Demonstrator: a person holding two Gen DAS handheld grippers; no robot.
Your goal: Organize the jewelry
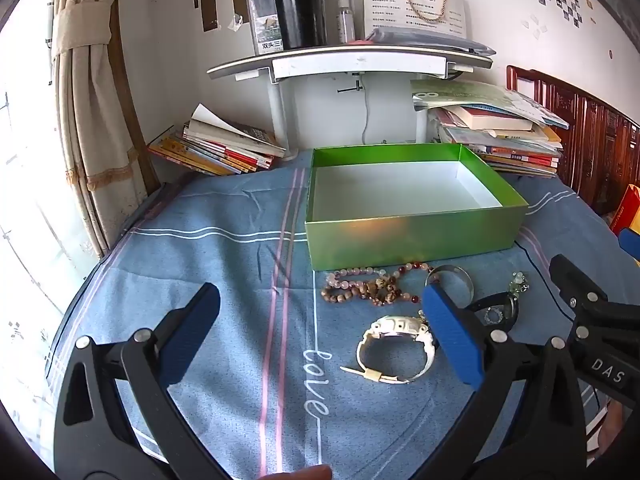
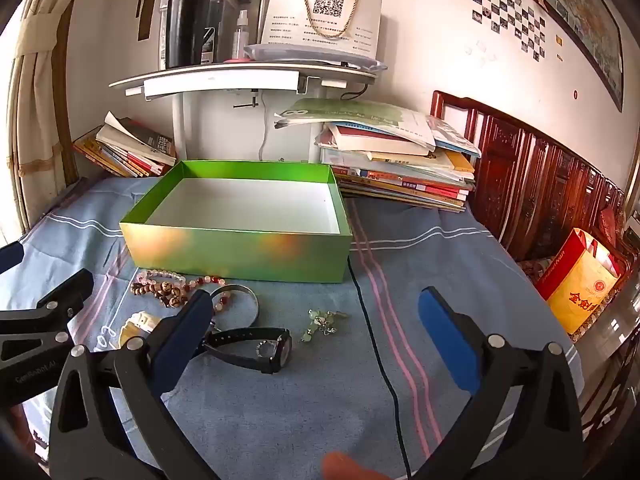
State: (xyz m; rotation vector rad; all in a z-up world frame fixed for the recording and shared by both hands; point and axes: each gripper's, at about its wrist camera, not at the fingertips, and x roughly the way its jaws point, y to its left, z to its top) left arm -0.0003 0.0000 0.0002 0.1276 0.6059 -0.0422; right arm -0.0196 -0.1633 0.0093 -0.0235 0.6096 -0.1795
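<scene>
An open green box [image 1: 412, 236] with a white, bare inside stands on the blue cloth; it also shows in the right wrist view [image 2: 240, 248]. In front of it lie bead bracelets [image 1: 368, 286] [image 2: 168, 286], a silver bangle [image 1: 460, 276] [image 2: 244, 292], a white watch [image 1: 394, 344] [image 2: 138, 326], a black watch [image 1: 500, 312] [image 2: 260, 346] and a pale green charm [image 1: 518, 282] [image 2: 322, 324]. My left gripper [image 1: 320, 312] is open, above the cloth near the white watch. My right gripper [image 2: 316, 320] is open, above the black watch and charm.
Book stacks lie behind the box on the left [image 1: 216, 144] and right [image 1: 500, 132]. A white shelf stand [image 1: 348, 64] holds a black flask [image 1: 298, 4]. A black cable [image 2: 380, 360] crosses the cloth. A wooden headboard [image 2: 540, 184] and a red-yellow bag [image 2: 580, 280] are at the right.
</scene>
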